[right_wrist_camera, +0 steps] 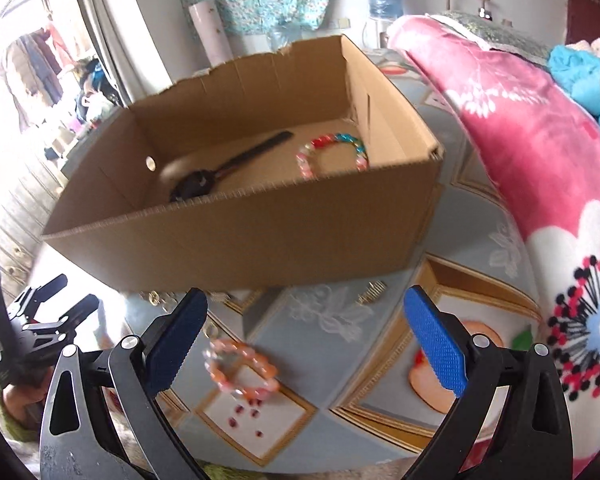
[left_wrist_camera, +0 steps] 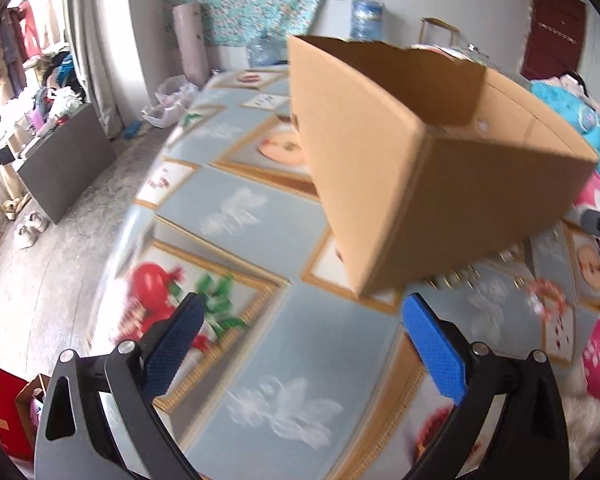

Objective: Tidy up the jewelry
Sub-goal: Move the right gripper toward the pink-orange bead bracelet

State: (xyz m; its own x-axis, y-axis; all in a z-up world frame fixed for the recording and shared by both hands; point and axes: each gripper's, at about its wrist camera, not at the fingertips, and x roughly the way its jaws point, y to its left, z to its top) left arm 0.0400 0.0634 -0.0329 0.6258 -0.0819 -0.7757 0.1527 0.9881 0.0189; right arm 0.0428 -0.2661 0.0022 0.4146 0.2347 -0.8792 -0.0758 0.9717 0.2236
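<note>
An open cardboard box (right_wrist_camera: 260, 236) stands on the patterned table. Inside it lie a multicoloured bead bracelet (right_wrist_camera: 332, 154) and a black wristwatch (right_wrist_camera: 224, 170). A pink and orange bead bracelet (right_wrist_camera: 242, 368) rests on the table in front of the box, just beyond my right gripper (right_wrist_camera: 306, 336), which is open and holds nothing. A gold piece (right_wrist_camera: 370, 292) and gold chain links (right_wrist_camera: 160, 300) lie at the box's base. My left gripper (left_wrist_camera: 300, 340) is open and empty, facing the box (left_wrist_camera: 400, 168) from its corner. The pink bracelet (left_wrist_camera: 546, 298) shows blurred at the right.
A pink floral blanket (right_wrist_camera: 540, 160) is heaped along the table's right side. The other gripper and a hand (right_wrist_camera: 32, 344) show at the left edge of the right wrist view. Beyond the table's left edge lies the floor (left_wrist_camera: 60, 240) with a dark panel and shoes.
</note>
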